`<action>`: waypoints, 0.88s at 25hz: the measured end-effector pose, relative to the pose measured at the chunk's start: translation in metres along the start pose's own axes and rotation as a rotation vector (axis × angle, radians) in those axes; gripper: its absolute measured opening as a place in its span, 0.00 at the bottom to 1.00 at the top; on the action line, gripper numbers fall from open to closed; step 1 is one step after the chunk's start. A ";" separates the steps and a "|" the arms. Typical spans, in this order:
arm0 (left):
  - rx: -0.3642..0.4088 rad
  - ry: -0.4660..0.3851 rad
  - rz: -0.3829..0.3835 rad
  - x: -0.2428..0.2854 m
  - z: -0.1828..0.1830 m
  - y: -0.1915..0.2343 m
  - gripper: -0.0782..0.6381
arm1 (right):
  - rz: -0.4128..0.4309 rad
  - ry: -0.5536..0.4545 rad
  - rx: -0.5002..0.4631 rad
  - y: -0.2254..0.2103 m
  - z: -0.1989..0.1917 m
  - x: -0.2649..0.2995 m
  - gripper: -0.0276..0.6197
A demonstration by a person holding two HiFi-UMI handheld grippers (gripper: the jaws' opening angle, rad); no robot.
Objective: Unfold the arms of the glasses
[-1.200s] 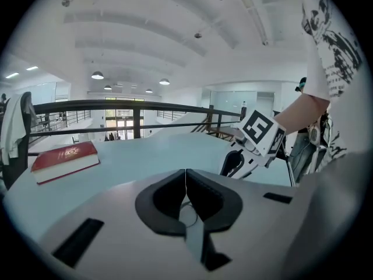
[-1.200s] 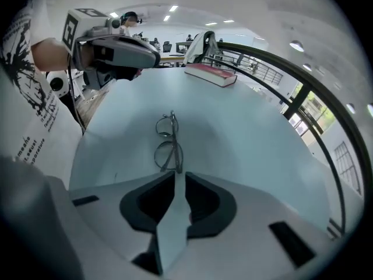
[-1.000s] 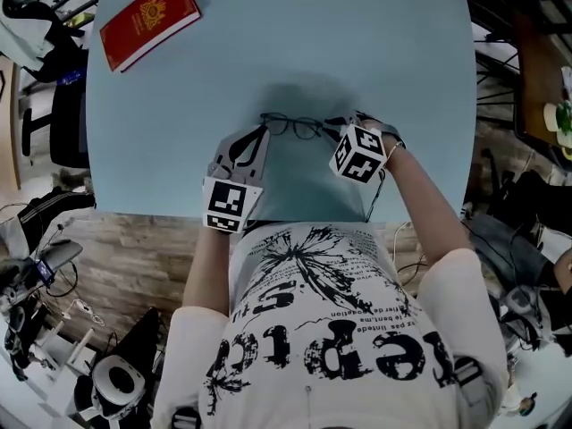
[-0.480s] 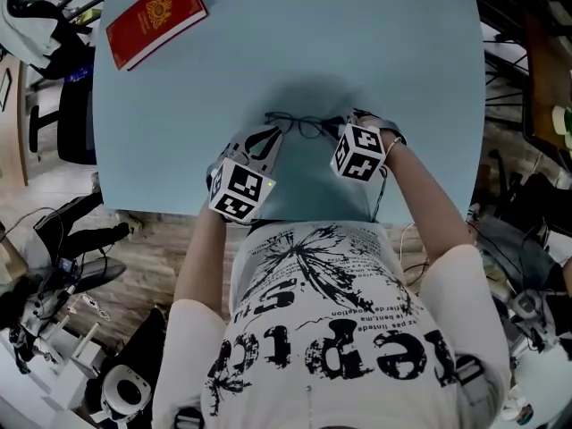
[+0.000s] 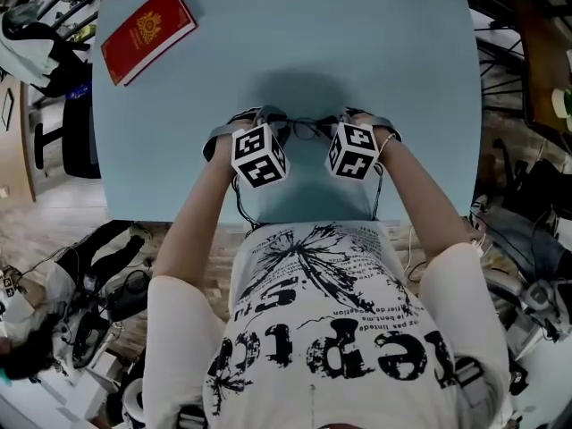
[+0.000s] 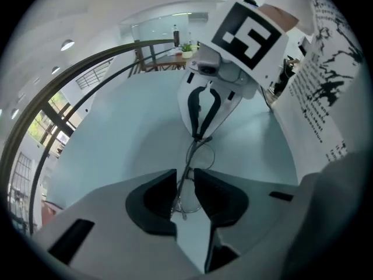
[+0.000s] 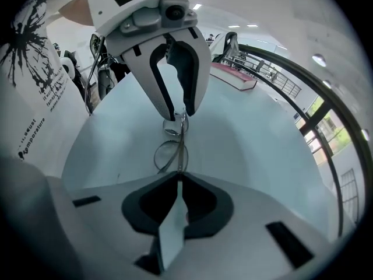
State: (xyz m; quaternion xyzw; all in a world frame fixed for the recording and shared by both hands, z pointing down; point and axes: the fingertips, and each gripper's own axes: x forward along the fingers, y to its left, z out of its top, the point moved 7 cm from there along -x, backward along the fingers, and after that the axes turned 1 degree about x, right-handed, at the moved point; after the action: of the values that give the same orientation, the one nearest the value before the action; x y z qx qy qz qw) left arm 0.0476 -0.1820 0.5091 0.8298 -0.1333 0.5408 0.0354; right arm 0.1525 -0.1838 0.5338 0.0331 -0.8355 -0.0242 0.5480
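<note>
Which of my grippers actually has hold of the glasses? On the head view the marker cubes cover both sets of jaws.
Observer: The right gripper does. In the right gripper view its jaws have just been closing and now pinch one end of the glasses.
Operator: And the left one?
Observer: The left gripper has let go. In the left gripper view its jaws have just been opening, and the other end of the glasses stands in the gap between them without being pressed.
</note>
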 end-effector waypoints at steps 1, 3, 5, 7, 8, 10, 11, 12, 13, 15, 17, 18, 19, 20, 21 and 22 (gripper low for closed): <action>0.035 0.011 -0.007 0.004 0.002 0.000 0.25 | 0.000 0.001 0.002 0.000 0.000 0.000 0.10; 0.099 0.030 -0.017 0.012 0.006 -0.001 0.25 | 0.002 0.002 0.008 0.000 -0.001 0.000 0.10; 0.155 0.045 -0.028 0.020 0.009 -0.001 0.25 | 0.006 0.002 0.014 -0.001 -0.002 0.000 0.10; 0.201 0.056 -0.033 0.025 0.012 -0.002 0.22 | 0.009 0.001 0.018 -0.001 -0.001 0.001 0.10; 0.216 0.058 -0.035 0.027 0.013 -0.002 0.20 | 0.012 0.001 0.020 -0.001 -0.001 0.001 0.10; 0.239 0.061 -0.042 0.031 0.016 -0.003 0.17 | 0.017 0.001 0.024 0.000 -0.002 0.002 0.10; 0.252 0.064 -0.044 0.032 0.017 -0.004 0.17 | 0.018 0.002 0.027 -0.001 -0.003 0.002 0.10; 0.264 0.065 -0.045 0.033 0.017 -0.004 0.17 | 0.019 0.004 0.028 -0.001 -0.004 0.002 0.10; 0.273 0.064 -0.045 0.033 0.018 -0.003 0.17 | 0.019 0.006 0.028 -0.002 -0.004 0.002 0.10; 0.284 0.051 -0.047 0.032 0.018 -0.003 0.16 | 0.021 0.008 0.030 -0.002 -0.005 0.003 0.10; 0.291 0.023 -0.052 0.030 0.017 -0.003 0.16 | 0.025 0.005 0.045 -0.002 -0.006 0.004 0.10; 0.288 0.004 -0.054 0.028 0.016 -0.003 0.16 | 0.026 0.001 0.055 -0.002 -0.006 0.004 0.10; 0.278 -0.016 -0.055 0.026 0.016 -0.002 0.16 | 0.027 -0.002 0.066 -0.002 -0.006 0.004 0.10; 0.261 -0.038 -0.055 0.024 0.015 -0.002 0.16 | 0.027 -0.001 0.074 -0.002 -0.007 0.005 0.10; 0.240 -0.063 -0.054 0.021 0.015 -0.001 0.16 | 0.027 0.006 0.077 -0.003 -0.008 0.005 0.10; 0.217 -0.091 -0.052 0.018 0.015 0.001 0.16 | 0.025 0.016 0.074 -0.003 -0.010 0.004 0.10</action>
State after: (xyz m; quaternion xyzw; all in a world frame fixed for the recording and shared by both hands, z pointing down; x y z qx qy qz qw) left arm 0.0676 -0.1891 0.5192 0.8557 -0.0537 0.5126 -0.0468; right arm 0.1601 -0.1869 0.5416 0.0432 -0.8317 0.0140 0.5533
